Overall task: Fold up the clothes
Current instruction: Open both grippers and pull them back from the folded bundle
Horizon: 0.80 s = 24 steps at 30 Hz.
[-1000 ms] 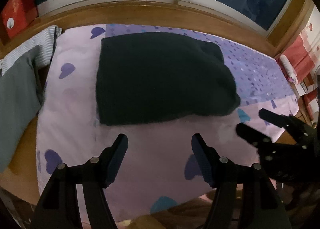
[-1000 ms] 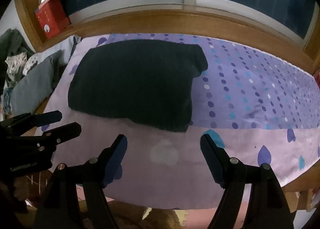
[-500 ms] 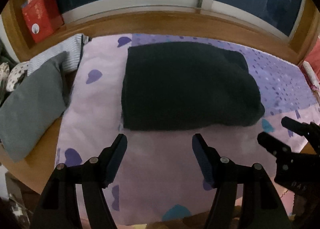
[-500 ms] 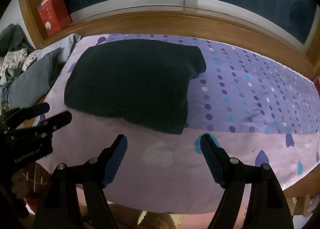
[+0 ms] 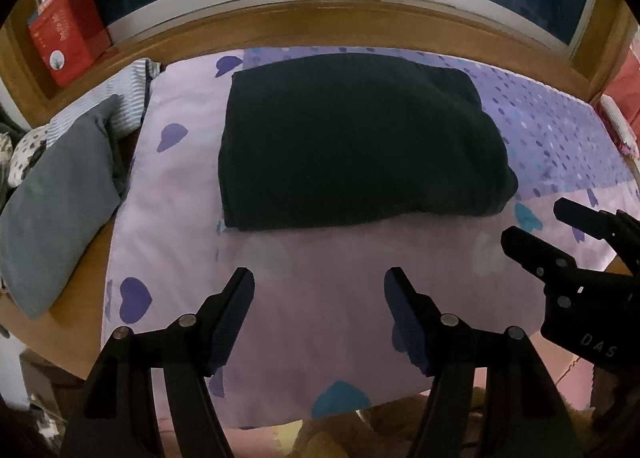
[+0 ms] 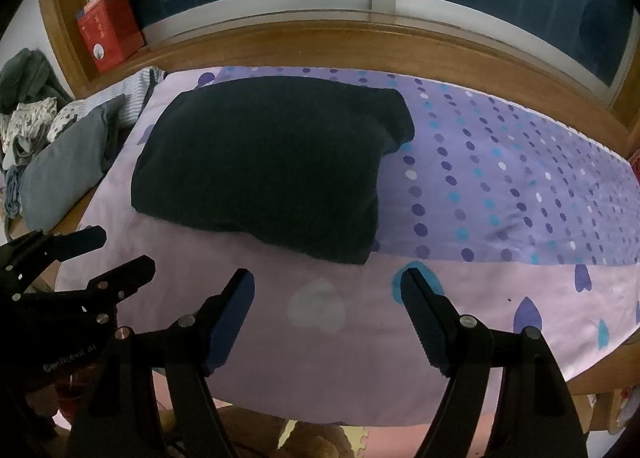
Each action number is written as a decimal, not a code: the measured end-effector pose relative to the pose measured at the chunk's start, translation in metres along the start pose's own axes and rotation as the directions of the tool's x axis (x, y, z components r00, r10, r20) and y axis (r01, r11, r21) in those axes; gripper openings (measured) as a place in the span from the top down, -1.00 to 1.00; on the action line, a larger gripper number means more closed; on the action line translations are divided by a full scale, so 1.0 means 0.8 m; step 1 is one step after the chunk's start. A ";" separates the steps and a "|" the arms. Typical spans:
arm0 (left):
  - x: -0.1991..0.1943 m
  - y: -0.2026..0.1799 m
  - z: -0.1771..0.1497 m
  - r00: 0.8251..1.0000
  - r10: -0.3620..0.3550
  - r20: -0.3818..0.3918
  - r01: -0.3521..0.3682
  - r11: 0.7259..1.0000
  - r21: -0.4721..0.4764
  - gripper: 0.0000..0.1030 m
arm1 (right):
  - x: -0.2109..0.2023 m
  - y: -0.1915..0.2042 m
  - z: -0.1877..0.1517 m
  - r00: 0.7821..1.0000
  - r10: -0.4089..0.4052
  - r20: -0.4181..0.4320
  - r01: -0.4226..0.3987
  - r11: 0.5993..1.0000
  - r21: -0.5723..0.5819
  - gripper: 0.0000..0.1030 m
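A black garment lies folded into a thick rectangle on the purple patterned sheet. My left gripper hovers open over the bare pink part of the sheet, just in front of the garment's near edge, with nothing between its fingers. My right gripper also stands open and empty, in front of the garment's near right corner. Each gripper shows in the other's view: the right gripper at the right edge, the left gripper at the left edge.
A grey garment and striped and spotted clothes lie in a pile left of the sheet. A red box stands on the wooden window ledge. The sheet's front edge drops off near the grippers.
The left wrist view has swung left, so the black garment now sits more to the centre and the red box and clothes pile show more. The right gripper has stayed put.
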<state>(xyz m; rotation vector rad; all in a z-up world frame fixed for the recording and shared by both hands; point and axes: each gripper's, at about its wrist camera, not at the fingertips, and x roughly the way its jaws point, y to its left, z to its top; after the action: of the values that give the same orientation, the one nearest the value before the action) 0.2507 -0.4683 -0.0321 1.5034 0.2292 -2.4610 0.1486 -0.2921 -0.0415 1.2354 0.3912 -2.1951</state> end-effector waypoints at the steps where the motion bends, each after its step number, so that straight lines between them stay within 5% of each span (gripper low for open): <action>1: 0.000 -0.001 0.000 1.000 0.003 -0.002 -0.003 1.000 0.001 -0.33 | 0.001 0.000 0.000 1.000 0.000 -0.001 0.000 1.000 0.001 -0.49; 24: 0.007 -0.005 -0.003 0.999 -0.027 -0.038 0.027 1.000 -0.002 -0.34 | 0.008 0.001 0.000 1.000 0.002 -0.012 -0.002 1.000 -0.005 -0.49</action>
<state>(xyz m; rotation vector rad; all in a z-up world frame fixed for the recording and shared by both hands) 0.2491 -0.4645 -0.0383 1.5577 0.2595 -2.4539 0.1462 -0.2947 -0.0465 1.2456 0.4004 -2.1849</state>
